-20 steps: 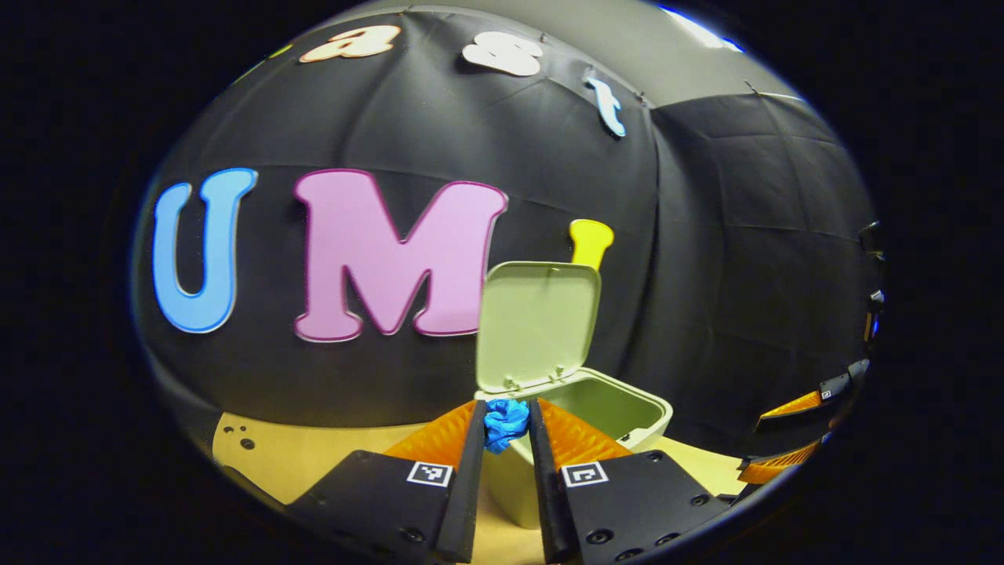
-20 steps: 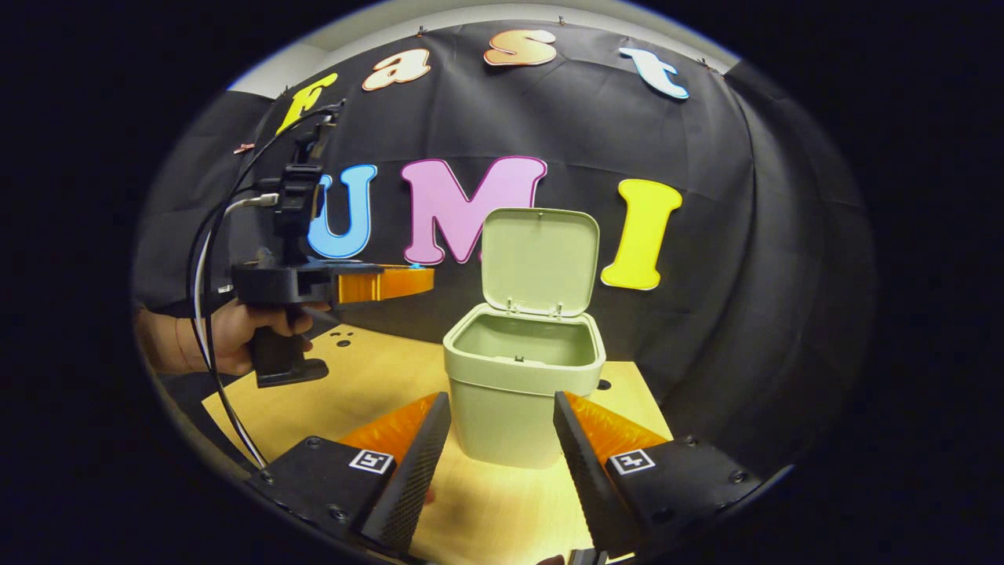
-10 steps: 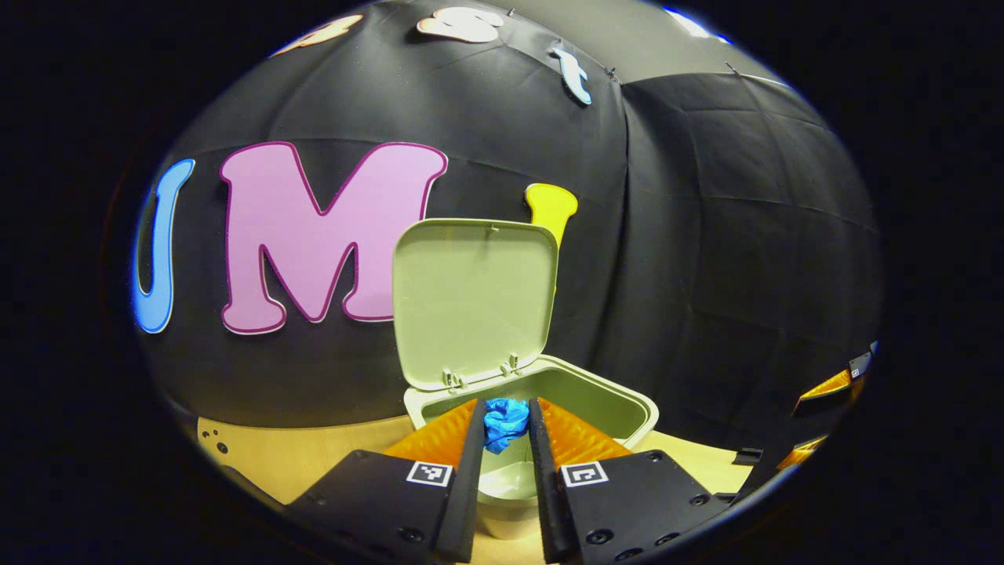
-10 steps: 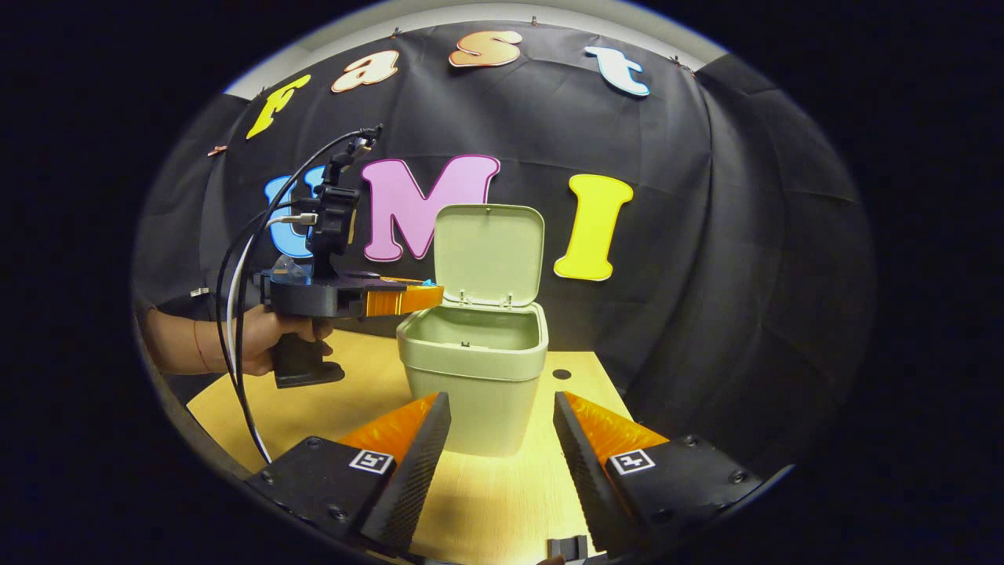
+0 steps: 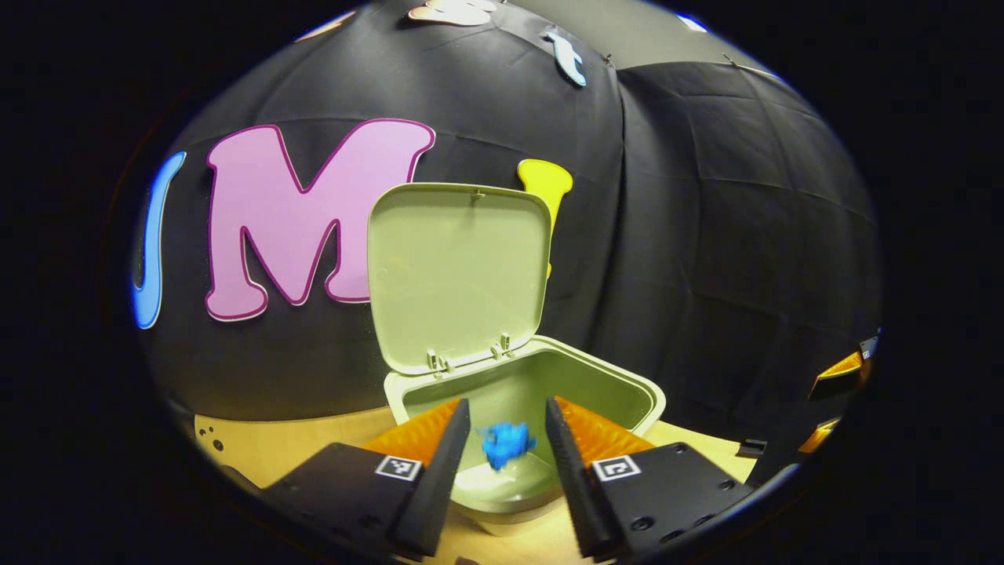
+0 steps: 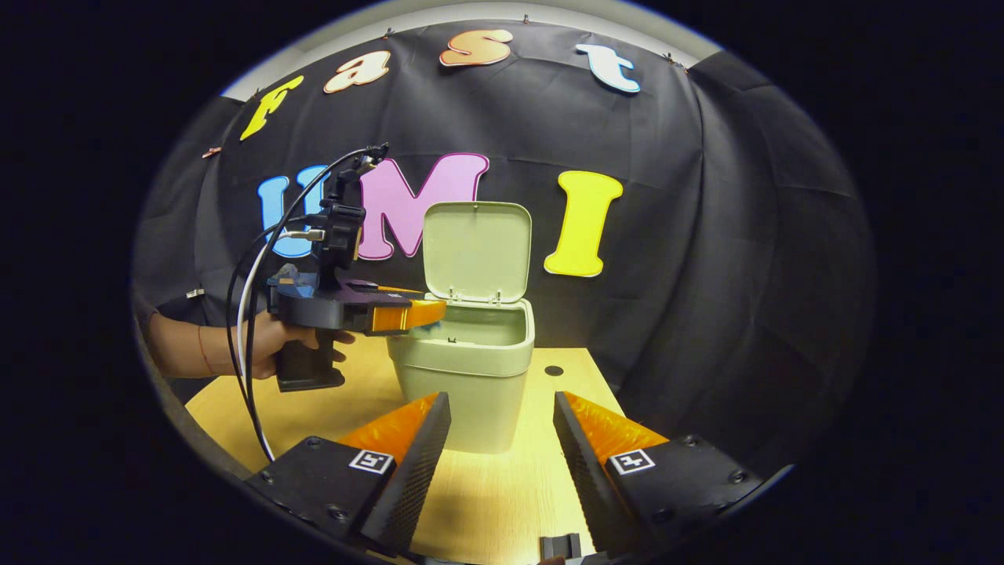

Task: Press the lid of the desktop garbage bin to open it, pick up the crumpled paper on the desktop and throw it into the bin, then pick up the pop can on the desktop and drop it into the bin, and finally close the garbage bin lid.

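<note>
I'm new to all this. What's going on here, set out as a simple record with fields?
Bin: green desktop bin on the wooden table
Lid: lid standing open
Paper: blue crumpled paper loose between the spread jaws, over the bin's opening
Left gripper: left gripper open, at the bin's rim, held by a hand
Right gripper: right gripper open, holding nothing, back from the bin

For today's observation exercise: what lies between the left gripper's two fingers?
In the left gripper view, blue crumpled paper lies between the spread fingers, touching neither, over the open bin.
</note>
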Motion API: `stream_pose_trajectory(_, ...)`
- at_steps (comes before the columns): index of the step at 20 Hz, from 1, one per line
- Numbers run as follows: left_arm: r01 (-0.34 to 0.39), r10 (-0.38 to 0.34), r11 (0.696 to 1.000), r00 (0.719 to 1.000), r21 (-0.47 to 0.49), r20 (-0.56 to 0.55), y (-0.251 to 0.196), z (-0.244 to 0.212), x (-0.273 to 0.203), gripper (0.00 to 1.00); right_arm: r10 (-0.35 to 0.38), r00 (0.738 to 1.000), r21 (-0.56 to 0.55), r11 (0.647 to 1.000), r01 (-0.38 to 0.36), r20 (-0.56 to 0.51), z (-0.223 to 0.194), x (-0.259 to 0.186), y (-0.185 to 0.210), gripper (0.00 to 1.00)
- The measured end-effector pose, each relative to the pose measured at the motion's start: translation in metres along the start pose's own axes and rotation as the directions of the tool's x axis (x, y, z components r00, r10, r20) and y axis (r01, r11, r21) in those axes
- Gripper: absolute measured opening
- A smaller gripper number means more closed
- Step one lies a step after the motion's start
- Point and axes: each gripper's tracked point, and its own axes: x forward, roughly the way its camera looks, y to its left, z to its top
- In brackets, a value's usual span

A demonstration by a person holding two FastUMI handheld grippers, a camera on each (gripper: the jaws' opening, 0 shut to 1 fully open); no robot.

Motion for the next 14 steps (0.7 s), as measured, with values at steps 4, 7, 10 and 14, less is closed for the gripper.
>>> stream_pose_trajectory(4,-0.019,0.019,1.000,1.000,-0.004,0.012,0.007,0.004,-0.009,0.87,0.033,0.999,0.007,0.999,-0.033,-0.008,-0.002,0.002,0.011,0.85)
stream_pose_trajectory(7,-0.083,0.082,0.997,0.996,0.008,0.045,0.021,0.013,-0.024,0.93,0.063,0.998,0.008,0.998,-0.063,-0.009,-0.003,0.004,0.022,0.89)
stream_pose_trajectory(10,-0.129,0.129,0.992,0.989,-0.001,0.067,0.035,0.021,-0.053,0.94,0.115,0.993,0.010,0.993,-0.115,-0.014,-0.005,0.009,0.043,0.92)
stream_pose_trajectory(14,-0.174,0.177,0.984,0.981,-0.048,0.079,0.054,0.023,-0.093,0.94,0.195,0.980,-0.014,0.981,-0.195,-0.030,-0.009,0.013,0.078,0.93)
